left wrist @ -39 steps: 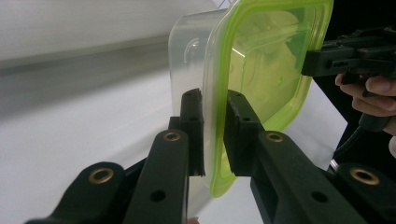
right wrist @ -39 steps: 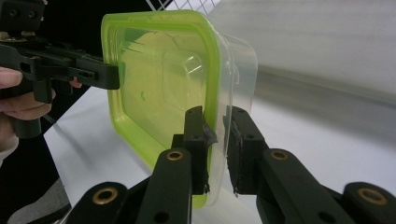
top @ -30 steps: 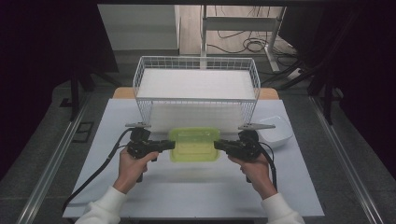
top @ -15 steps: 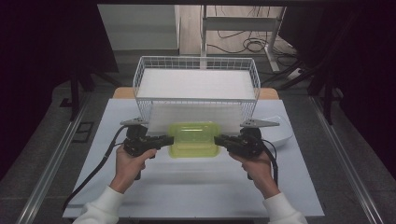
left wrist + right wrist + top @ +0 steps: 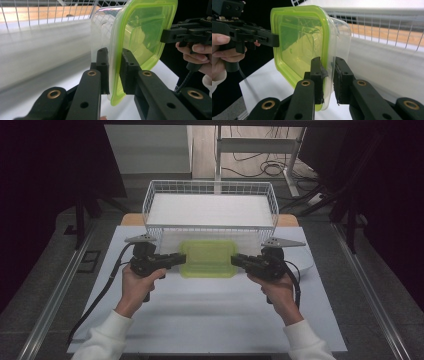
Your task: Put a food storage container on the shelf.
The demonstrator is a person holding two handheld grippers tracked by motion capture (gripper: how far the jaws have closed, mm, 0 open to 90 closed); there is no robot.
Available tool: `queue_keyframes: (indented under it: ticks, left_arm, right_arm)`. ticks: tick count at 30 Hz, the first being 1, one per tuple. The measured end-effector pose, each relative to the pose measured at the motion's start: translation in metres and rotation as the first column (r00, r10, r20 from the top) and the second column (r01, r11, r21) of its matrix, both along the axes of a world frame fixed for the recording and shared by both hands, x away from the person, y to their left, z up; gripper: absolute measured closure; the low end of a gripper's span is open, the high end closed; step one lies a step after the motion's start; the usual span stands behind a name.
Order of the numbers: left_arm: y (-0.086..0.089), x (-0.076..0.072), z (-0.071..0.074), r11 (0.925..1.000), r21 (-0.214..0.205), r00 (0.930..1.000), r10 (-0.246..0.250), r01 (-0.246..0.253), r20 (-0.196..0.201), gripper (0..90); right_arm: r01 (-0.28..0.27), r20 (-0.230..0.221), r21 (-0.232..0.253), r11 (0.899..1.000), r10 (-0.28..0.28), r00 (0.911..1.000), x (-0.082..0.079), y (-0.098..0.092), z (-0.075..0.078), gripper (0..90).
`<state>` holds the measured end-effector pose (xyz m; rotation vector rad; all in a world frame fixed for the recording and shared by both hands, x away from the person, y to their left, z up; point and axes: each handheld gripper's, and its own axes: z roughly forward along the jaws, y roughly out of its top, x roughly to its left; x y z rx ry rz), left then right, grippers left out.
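From above, a person holds a clear food container with a green lid (image 5: 208,258) between both tools, just in front of the white wire basket (image 5: 210,210) on the white table (image 5: 210,320). The left gripper (image 5: 176,259) pinches its left rim, the right gripper (image 5: 239,260) its right rim.

In the left gripper view, the jaws clench the lid's edge (image 5: 113,75), the container lifted off the table.

In the right gripper view, the jaws likewise grasp the rim (image 5: 327,75); the other gripper (image 5: 270,40) holds the far edge.
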<state>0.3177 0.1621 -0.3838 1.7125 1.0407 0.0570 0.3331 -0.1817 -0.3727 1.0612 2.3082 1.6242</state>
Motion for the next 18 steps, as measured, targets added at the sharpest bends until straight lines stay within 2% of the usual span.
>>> queue_keyframes:
  ticks: [3, 4, 5, 7, 12, 13, 18]
  left_arm:
    - [0.001, 0.004, 0.007, 1.0000, -0.005, 0.9999, -0.005, 0.005, 0.011, 79.6]
    - [0.001, 0.007, 0.014, 1.0000, -0.007, 0.9997, -0.006, 0.006, 0.026, 79.6]
    - [0.001, 0.007, 0.014, 1.0000, -0.007, 0.9997, -0.006, 0.006, 0.026, 79.5]
    - [0.001, 0.012, 0.025, 1.0000, 0.000, 0.9988, -0.003, 0.003, 0.048, 79.5]
    - [0.001, 0.020, 0.038, 1.0000, 0.007, 0.9977, -0.001, 0.000, 0.068, 79.4]
    - [0.001, 0.025, 0.045, 0.9998, 0.017, 0.9968, -0.001, -0.001, 0.080, 79.5]
    - [0.001, 0.037, 0.055, 0.9997, 0.023, 0.9957, 0.004, -0.006, 0.093, 79.5]
  right_arm:
    - [0.000, 0.012, 0.002, 1.000, 0.000, 0.9999, 0.002, 0.000, 0.008, 78.2]
    - [0.000, 0.027, 0.003, 1.000, 0.000, 0.9996, 0.004, 0.000, 0.016, 78.3]
    - [0.000, 0.027, 0.003, 1.000, 0.000, 0.9996, 0.004, 0.000, 0.016, 78.3]
    - [0.000, 0.051, 0.013, 1.000, -0.001, 0.9987, 0.009, -0.001, 0.024, 78.3]
    - [0.001, 0.071, 0.030, 1.000, -0.003, 0.9975, 0.018, -0.001, 0.035, 78.4]
    - [0.002, 0.075, 0.030, 1.000, -0.004, 0.9972, 0.021, 0.000, 0.038, 78.4]
    - [0.004, 0.087, 0.030, 1.000, -0.007, 0.9962, 0.033, 0.000, 0.048, 78.5]
